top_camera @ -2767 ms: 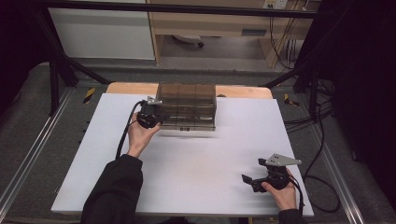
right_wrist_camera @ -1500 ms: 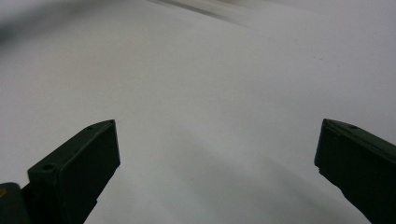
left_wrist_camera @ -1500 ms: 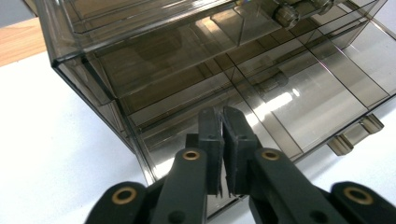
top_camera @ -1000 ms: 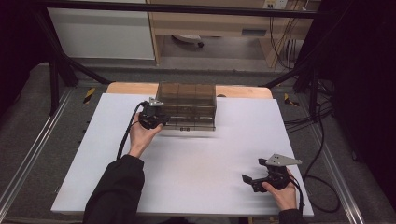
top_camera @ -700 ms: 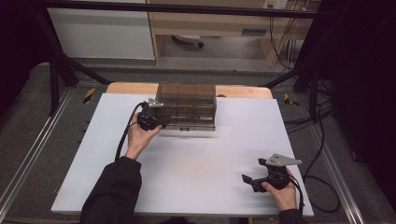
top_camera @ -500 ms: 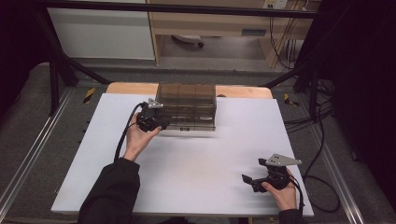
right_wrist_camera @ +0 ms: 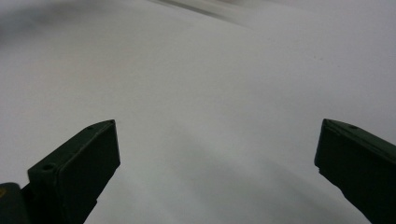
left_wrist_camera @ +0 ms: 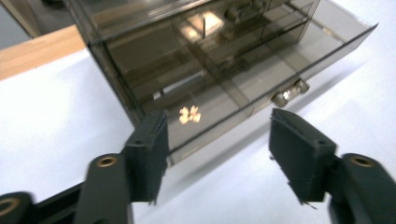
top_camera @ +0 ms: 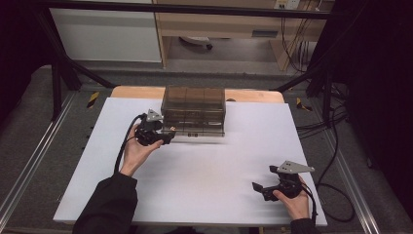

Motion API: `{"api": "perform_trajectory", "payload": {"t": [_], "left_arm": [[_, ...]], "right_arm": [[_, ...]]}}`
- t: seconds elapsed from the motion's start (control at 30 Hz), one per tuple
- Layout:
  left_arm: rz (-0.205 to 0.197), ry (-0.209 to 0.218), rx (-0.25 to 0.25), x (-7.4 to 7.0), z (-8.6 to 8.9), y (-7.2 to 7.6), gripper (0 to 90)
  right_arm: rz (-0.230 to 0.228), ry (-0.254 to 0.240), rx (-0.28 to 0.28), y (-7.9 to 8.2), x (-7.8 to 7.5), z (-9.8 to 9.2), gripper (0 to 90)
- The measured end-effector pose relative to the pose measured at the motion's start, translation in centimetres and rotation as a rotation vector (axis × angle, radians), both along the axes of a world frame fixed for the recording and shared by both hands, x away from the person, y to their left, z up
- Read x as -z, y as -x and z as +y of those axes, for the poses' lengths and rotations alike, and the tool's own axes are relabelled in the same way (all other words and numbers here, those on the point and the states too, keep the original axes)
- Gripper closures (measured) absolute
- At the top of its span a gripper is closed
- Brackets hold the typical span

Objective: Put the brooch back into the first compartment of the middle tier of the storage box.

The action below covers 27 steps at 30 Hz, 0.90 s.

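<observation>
One smoky drawer box [top_camera: 195, 111] sits far-centre on the tabletop [top_camera: 204, 170]. Left hand-held gripper [top_camera: 165, 138], jaws wide, fronts its bottom drawer [left_wrist_camera: 243, 93]. Right hand-held gripper [top_camera: 260, 189], wide, lies well apart, near-right.

We hold our left gripper [top_camera: 168, 138] forward in the left hand [top_camera: 138, 151], black sleeve [top_camera: 108, 204] trailing, jaws spread apart. Our right gripper [top_camera: 259, 187] sits low near the body in the right hand [top_camera: 293, 201], jaws spread wide, pointing left.
</observation>
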<state>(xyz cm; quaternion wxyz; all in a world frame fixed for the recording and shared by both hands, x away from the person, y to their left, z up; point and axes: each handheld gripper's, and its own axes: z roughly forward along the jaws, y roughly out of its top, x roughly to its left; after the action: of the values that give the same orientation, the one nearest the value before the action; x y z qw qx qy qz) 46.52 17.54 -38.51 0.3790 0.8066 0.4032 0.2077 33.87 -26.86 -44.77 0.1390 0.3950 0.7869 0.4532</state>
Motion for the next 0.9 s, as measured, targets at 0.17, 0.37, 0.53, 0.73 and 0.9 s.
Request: {"api": "perform_trajectory", "payload": {"t": [0.17,0.37,0.53,0.73,0.9], "left_arm": [[-0.007,0.007,0.010,0.3,0.6,0.9,26.1],[-0.012,0.013,0.013,0.8,1.1,2.0,16.4],[-0.014,0.006,0.018,1.1,1.6,2.8,9.8],[-0.019,0.006,0.013,1.5,2.2,3.9,4.9],[-0.017,0.008,0.016,2.2,2.8,4.9,3.2]], "right_arm": [[0.000,-0.001,0.000,0.0,0.0,0.0,0.5],[0.000,-0.001,0.000,0.0,0.0,0.0,0.5],[0.001,-0.002,-0.001,0.0,0.0,0.0,0.5],[0.001,-0.002,0.001,0.0,0.0,0.0,0.5],[0.003,-0.004,0.001,0.0,0.0,0.0,0.5]]}}
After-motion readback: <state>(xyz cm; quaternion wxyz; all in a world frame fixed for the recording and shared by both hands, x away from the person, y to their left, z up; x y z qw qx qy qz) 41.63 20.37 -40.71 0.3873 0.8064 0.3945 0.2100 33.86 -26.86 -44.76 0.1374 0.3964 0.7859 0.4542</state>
